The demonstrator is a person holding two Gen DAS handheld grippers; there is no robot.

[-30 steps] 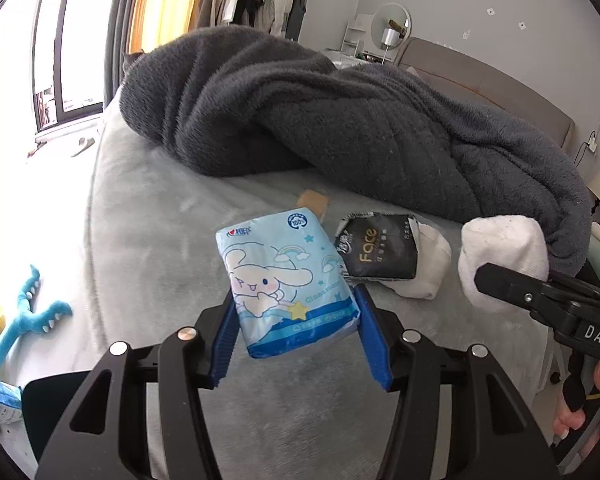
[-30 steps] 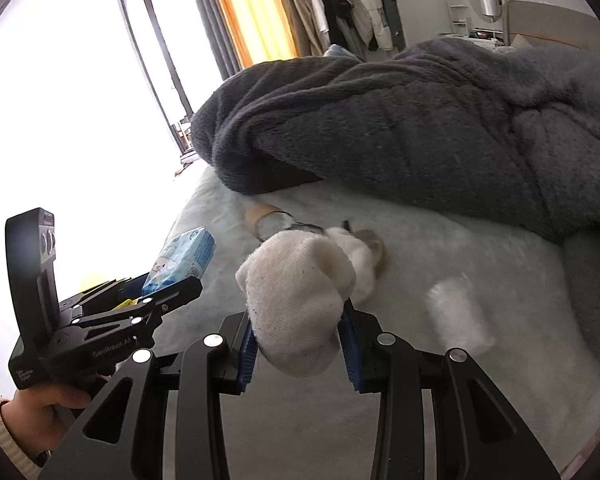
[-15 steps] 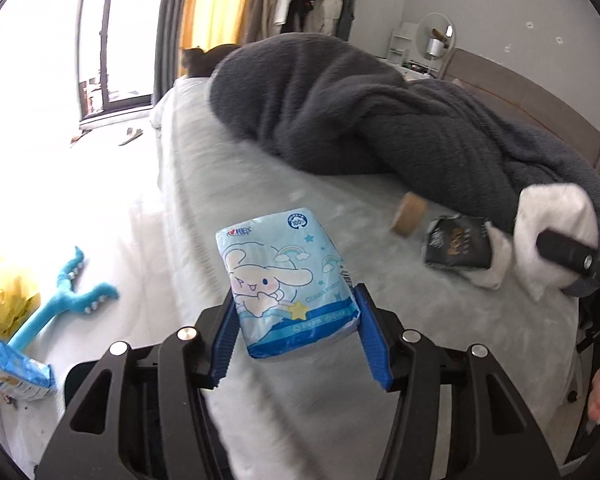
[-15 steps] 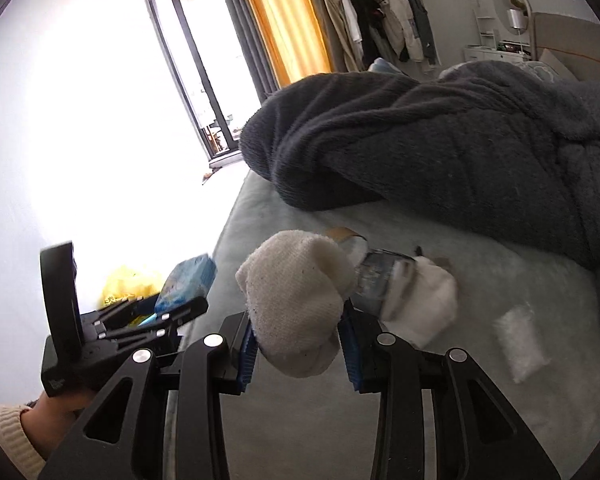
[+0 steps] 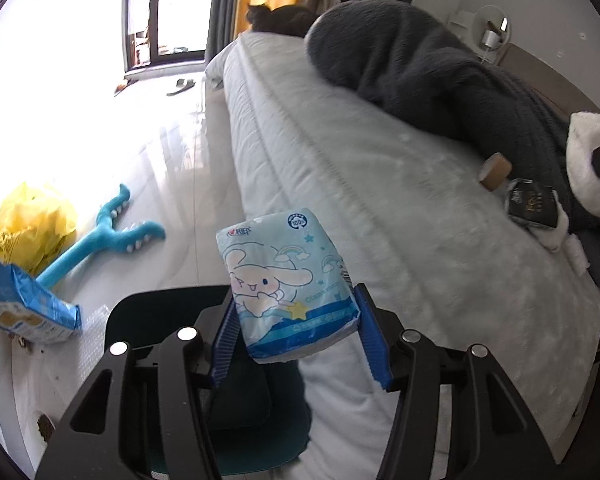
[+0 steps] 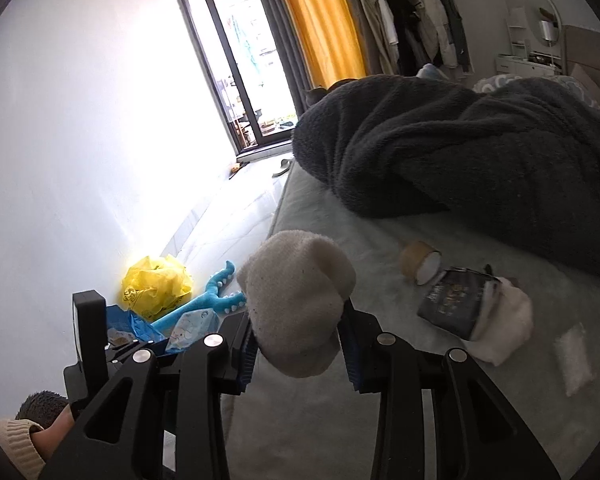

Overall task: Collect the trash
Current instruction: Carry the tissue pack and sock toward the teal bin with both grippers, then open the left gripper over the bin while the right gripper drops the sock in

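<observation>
my left gripper (image 5: 296,324) clamps a tissue pack (image 5: 284,284) over the bed (image 5: 380,184) edge; my right gripper (image 6: 298,342) clamps a white sock (image 6: 296,300).

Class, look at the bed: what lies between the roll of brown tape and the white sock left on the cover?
In the right wrist view, a black packet lies between the tape roll and the white sock.
</observation>
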